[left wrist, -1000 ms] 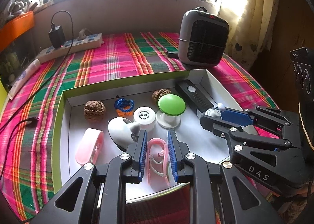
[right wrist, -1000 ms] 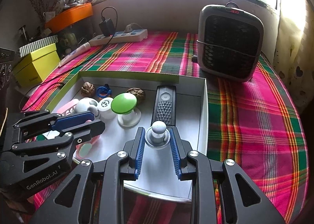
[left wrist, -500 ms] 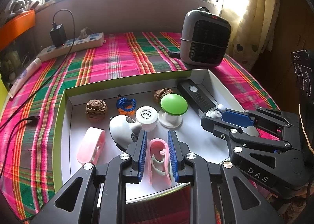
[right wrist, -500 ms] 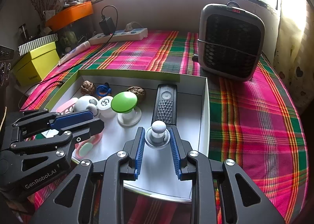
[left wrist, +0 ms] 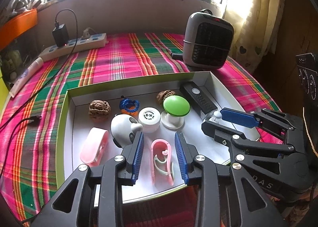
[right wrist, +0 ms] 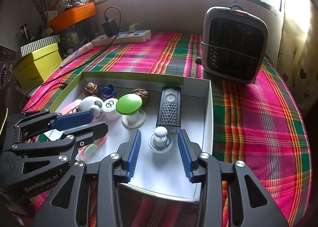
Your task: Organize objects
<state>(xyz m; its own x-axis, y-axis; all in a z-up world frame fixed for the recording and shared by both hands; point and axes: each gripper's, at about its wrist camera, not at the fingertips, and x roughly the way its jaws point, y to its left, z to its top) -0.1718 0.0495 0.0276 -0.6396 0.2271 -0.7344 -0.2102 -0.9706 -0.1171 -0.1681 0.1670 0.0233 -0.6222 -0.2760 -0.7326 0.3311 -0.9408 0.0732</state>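
Between the left gripper's (left wrist: 161, 154) jaws lies a pink clip (left wrist: 161, 162), flat on the floor of the shallow box (left wrist: 127, 85); the jaws have just been opening and their blue pads (left wrist: 138, 154) stand clear of it on both sides, nothing gripped. Between the right gripper's (right wrist: 159, 152) jaws stands a small white knob on a round base (right wrist: 160, 139), upright on the box floor; those jaws have also just been opening, pads apart from the knob, no grip.

Just left of the pink clip sits a white panda-like toy (left wrist: 123, 127), and further left a second pink clip (left wrist: 94, 148). Behind these come a white round jar (left wrist: 149, 116) and a green mushroom-shaped piece on a white base (left wrist: 174, 110), close together. Along the back wall of the box: a walnut (left wrist: 99, 108), a blue braided ring on something orange (left wrist: 129, 104), and a second walnut (left wrist: 165, 95) partly behind the green cap. A black remote (right wrist: 169, 107) lies lengthwise near the box's right wall, its near end just behind the white knob.

Box rests on a bench with a pink and green plaid cloth (left wrist: 119, 57). Beyond it, a grey fan heater (right wrist: 234, 48) at the back right, a white power strip with a black charger (left wrist: 75, 45) at the back left. A yellow box (right wrist: 37, 65) sits at the left edge in the right wrist view.
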